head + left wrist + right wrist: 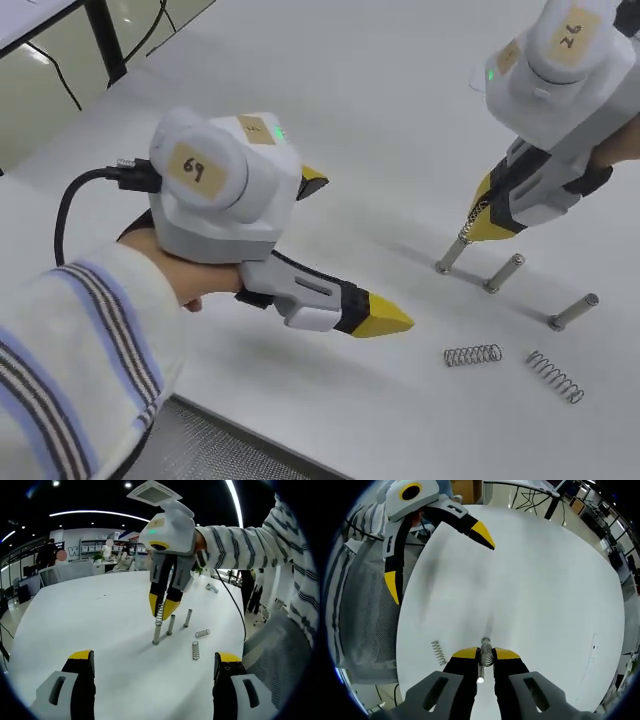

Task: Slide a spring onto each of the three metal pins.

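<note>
Right gripper (487, 228): we find the jaws clamped on one spring (486, 656), tips pointing down at the first pin (450, 256). We judge this grip is chosen to keep the coil in line with the pin's shaft so it can slide down.
Held spring: a fine, bright wire coil with open turns, pinched across its sides between the yellow tips. Its lower end is at the top of the first pin. We cannot tell whether it has passed over the tip.
First pin: a short grey metal rod standing on the white table (300, 80), at the 9 o'clock end of the row in the head view.
Middle pin (504, 272): same make, bare, just beside the first.
Third pin (572, 312): bare, at about 4 o'clock of the middle pin.
Loose springs: one (472, 354) lies flat at 6 o'clock of the middle pin and the other (555, 376) at 6 o'clock of the third. They are near each other but not touching, and we judge them laid out within easy reach.
Left gripper (348, 250): jaws wide apart and holding nothing, at 9 o'clock of the pin row and well apart from it. We judge it is kept clear of the work.
Progress: no pin visibly carries a seated spring. The first fitting is in hand.
</note>
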`<act>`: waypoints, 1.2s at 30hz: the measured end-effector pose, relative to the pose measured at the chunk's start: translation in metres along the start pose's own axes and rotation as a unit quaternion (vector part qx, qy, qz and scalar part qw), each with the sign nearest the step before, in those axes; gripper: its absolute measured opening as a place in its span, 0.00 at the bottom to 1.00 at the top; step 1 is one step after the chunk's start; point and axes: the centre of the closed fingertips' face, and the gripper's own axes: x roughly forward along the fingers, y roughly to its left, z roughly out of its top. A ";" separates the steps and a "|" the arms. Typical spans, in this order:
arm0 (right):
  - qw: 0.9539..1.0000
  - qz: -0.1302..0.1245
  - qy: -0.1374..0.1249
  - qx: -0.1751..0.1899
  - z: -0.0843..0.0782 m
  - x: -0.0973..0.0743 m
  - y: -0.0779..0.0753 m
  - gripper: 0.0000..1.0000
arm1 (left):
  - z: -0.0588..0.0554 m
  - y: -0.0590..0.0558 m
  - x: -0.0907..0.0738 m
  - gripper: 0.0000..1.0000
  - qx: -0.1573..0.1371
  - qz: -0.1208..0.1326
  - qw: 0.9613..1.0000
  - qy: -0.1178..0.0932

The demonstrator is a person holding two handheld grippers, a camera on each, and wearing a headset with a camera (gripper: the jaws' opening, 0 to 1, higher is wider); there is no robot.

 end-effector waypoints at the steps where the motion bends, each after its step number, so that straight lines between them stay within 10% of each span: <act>1: 1.000 0.001 0.001 0.000 0.000 0.001 -0.001 0.08 | 0.000 0.000 0.000 0.98 -0.001 0.000 1.000 -0.001; 36: 1.000 0.010 0.019 -0.014 -0.016 0.049 -0.004 0.09 | -0.004 0.004 0.002 0.97 -0.003 0.003 1.000 0.019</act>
